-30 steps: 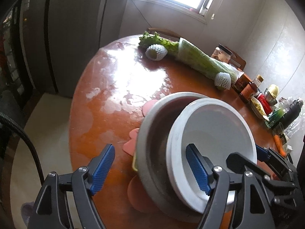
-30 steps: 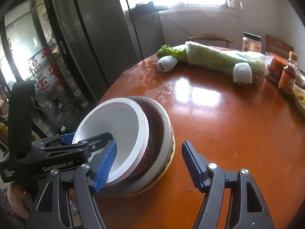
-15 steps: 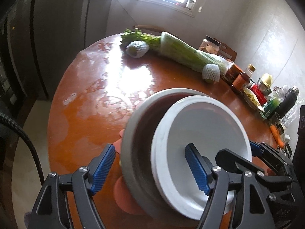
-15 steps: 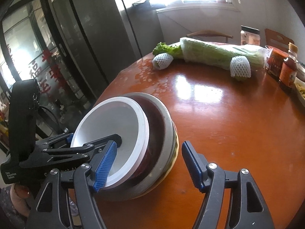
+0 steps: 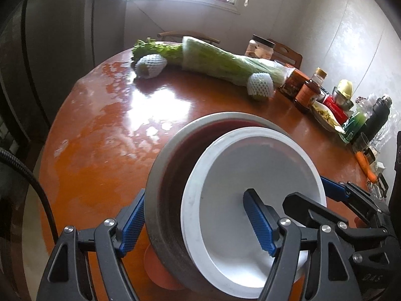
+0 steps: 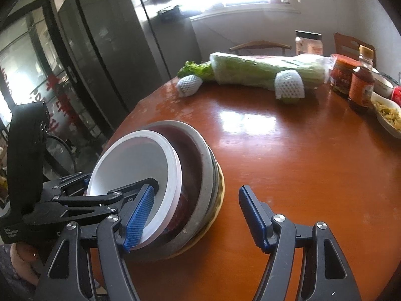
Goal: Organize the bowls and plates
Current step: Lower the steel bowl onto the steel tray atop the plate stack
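A tilted stack of nested dishes sits on the round wooden table (image 6: 300, 165). It has a white bowl (image 5: 250, 170) (image 6: 130, 160) on top, inside a dark red bowl (image 5: 215, 128) and a grey bowl (image 5: 155, 188) (image 6: 206, 165). Below them are a yellow rim (image 6: 221, 190) and a pink plate (image 5: 160, 273). My left gripper (image 5: 195, 222) straddles the stack's near wall, shut on it, one pad against the grey bowl's outside and the other inside the white bowl. My right gripper (image 6: 195, 217) is open, its left finger inside the white bowl and its right finger clear of the stack.
Bagged leafy greens (image 5: 220, 62) and two foam-netted fruits (image 5: 150, 65) (image 5: 260, 85) lie at the far side. Sauce jars and bottles (image 5: 308, 92), a dish of food (image 6: 388, 118), a black flask (image 5: 378, 118) and a carrot (image 5: 366, 165) line the right. A dark fridge (image 6: 112, 50) stands to the left.
Both grippers and the stack between them have travelled together from the table's left edge further onto the table, toward the greens. Neither gripper's jaws changed.
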### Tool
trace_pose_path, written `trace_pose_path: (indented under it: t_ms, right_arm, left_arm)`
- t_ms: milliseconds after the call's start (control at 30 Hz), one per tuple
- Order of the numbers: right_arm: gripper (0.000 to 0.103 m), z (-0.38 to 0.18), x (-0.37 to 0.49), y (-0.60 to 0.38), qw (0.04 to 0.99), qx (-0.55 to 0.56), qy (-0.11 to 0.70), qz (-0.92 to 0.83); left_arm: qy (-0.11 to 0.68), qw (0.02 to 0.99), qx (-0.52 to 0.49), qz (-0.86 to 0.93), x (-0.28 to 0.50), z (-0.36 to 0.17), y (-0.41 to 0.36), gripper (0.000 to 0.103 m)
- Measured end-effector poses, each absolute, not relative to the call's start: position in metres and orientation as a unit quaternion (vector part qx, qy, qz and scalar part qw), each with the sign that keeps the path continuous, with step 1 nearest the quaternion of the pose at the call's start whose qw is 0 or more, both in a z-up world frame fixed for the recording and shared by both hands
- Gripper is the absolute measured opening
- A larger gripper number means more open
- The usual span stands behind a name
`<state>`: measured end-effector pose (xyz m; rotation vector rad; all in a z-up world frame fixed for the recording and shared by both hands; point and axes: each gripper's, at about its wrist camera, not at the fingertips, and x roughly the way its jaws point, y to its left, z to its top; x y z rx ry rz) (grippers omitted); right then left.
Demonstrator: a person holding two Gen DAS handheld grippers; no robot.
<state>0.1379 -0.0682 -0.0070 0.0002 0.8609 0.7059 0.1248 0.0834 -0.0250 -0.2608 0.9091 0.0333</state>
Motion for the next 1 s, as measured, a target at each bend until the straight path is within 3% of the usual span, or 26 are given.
trace_pose_path:
  t_ms: [1000]
  right_arm:
    - [0.072,-0.009,0.167,-0.128,0.869,0.042,0.402,0.286]
  left_arm:
    - [0.441,0.891,-0.109,-0.016,0.168,-0.026,0.035,0.075]
